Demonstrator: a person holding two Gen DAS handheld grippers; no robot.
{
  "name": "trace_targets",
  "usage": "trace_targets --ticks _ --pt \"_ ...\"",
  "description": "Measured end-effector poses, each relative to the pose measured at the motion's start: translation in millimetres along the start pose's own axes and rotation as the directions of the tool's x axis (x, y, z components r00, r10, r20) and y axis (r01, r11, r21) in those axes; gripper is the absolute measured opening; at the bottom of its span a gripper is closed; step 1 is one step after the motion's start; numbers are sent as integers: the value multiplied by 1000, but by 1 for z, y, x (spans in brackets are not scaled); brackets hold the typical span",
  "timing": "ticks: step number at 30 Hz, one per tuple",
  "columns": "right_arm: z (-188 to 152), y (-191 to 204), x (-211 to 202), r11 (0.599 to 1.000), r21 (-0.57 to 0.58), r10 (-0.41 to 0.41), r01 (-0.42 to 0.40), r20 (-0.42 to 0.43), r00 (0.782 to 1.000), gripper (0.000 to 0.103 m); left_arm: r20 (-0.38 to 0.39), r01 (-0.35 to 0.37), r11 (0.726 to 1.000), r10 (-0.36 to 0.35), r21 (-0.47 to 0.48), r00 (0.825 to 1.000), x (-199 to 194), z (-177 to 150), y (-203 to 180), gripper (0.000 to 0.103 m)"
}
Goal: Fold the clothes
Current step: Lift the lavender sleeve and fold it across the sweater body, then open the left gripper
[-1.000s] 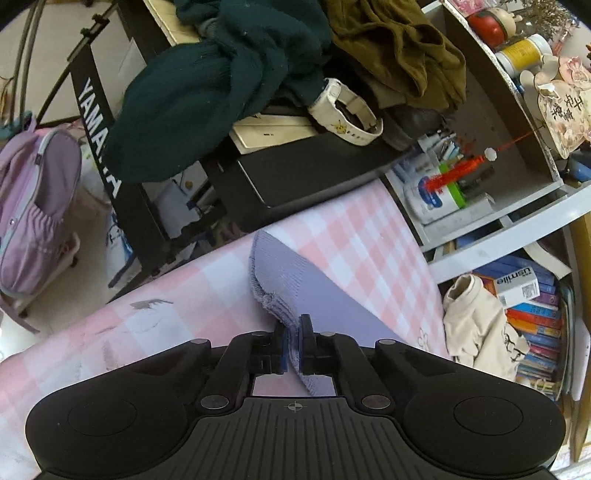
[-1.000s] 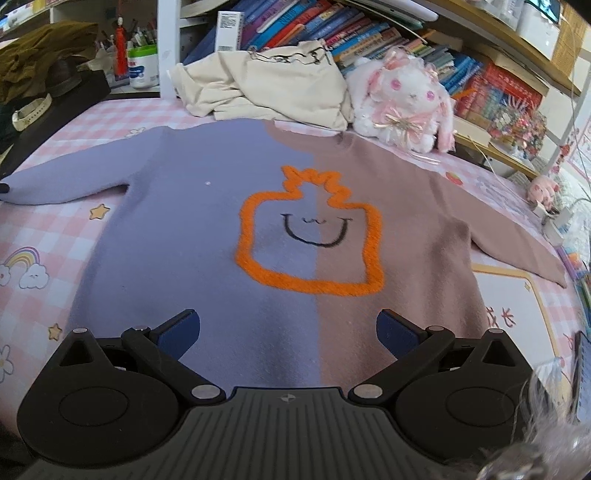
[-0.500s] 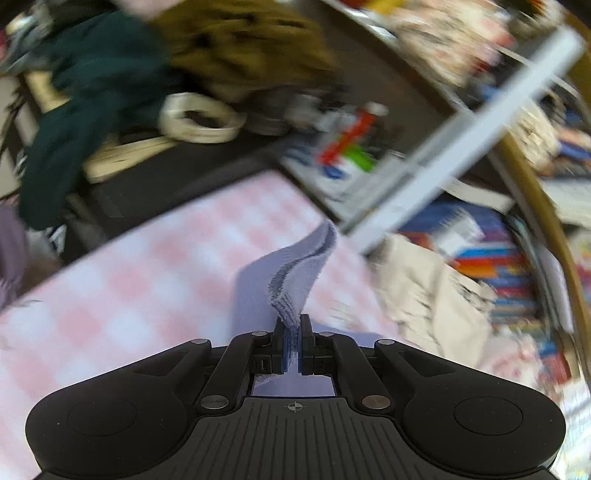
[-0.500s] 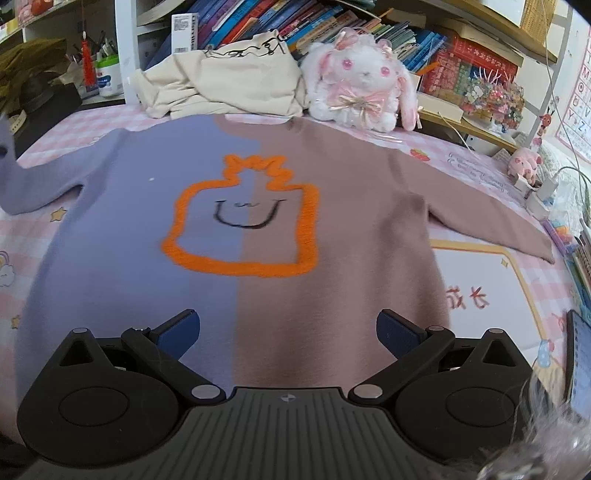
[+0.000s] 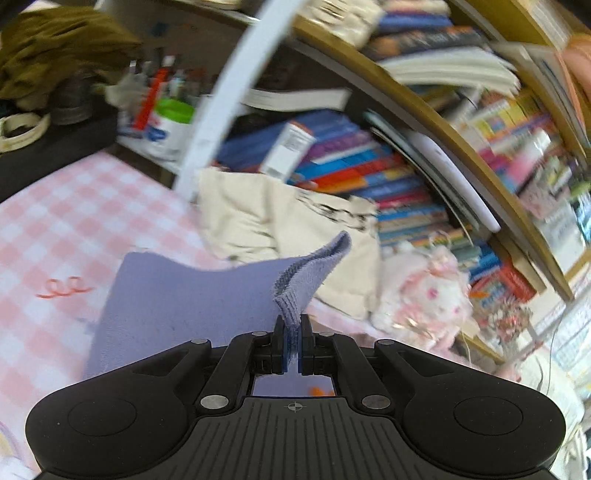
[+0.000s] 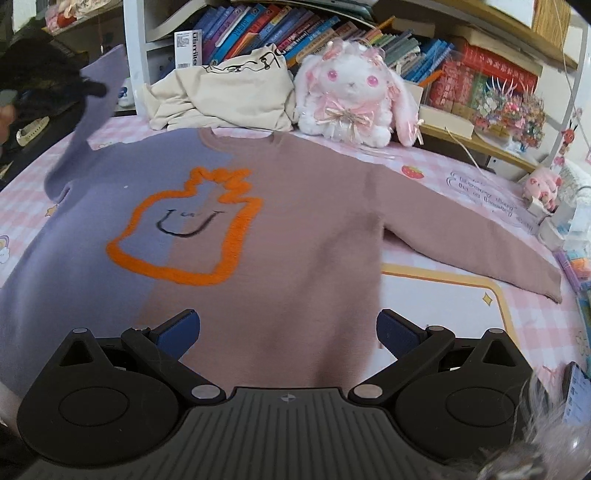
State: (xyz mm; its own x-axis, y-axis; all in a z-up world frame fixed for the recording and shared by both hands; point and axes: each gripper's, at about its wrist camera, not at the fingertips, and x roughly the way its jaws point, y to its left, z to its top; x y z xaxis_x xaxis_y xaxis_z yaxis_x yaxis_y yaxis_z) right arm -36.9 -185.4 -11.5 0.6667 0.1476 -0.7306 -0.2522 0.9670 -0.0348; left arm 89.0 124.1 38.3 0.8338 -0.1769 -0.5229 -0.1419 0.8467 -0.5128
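Sweater [image 6: 258, 236], half lilac and half dusty brown with an orange-outlined smiling shape on the chest, lies spread flat on the pink checked cover [image 6: 461, 295] straight ahead of my right gripper [image 6: 288, 325]. That gripper's jaws stand wide apart with nothing between them, hovering over the hem end of the brown half. From it, the brown sleeve [image 6: 480, 254] stretches out flat to the right, its cuff near the edge of the cover.

My left gripper [image 5: 292, 343] has its jaws pressed together on the ribbed cuff of the lilac sleeve [image 5: 184, 299]. The cuff stands up out of the pads and curls away forward, and the rest of the sleeve trails down to the left of the gripper onto the cover. In the right wrist view I see that same sleeve [image 6: 92, 110] lifted off the surface at the far left, rising from the shoulder up to the dark shape of the left gripper.

Beyond the neckline, ahead of the right gripper, a cream garment [image 6: 218, 96] sits crumpled, just beside a white and pink plush rabbit [image 6: 351, 92] to its right. Behind both runs a shelf of books [image 6: 332, 33]. In the left wrist view the cream garment [image 5: 266, 221] and the plush [image 5: 424, 291] sit just ahead of the raised cuff, heavily blurred.
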Motion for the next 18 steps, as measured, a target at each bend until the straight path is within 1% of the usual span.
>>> trace_targets --ticks 6,9,13,18 --pt "-7 -26 1 998 -23 66 -66 -8 998 103 -27 -10 999 11 45 1000 20 -21 -52 3" --pt "-10 -37 2 996 -33 87 -87 -11 996 103 -39 -22 998 25 65 999 30 -31 -70 3" --pt "-13 -53 2 995 -29 98 -99 -13 995 103 -59 -36 996 41 77 997 46 -43 -87 3" --pt "-17 -70 2 996 -8 93 -93 -17 996 103 -79 -36 994 44 104 996 60 -55 -105 3"
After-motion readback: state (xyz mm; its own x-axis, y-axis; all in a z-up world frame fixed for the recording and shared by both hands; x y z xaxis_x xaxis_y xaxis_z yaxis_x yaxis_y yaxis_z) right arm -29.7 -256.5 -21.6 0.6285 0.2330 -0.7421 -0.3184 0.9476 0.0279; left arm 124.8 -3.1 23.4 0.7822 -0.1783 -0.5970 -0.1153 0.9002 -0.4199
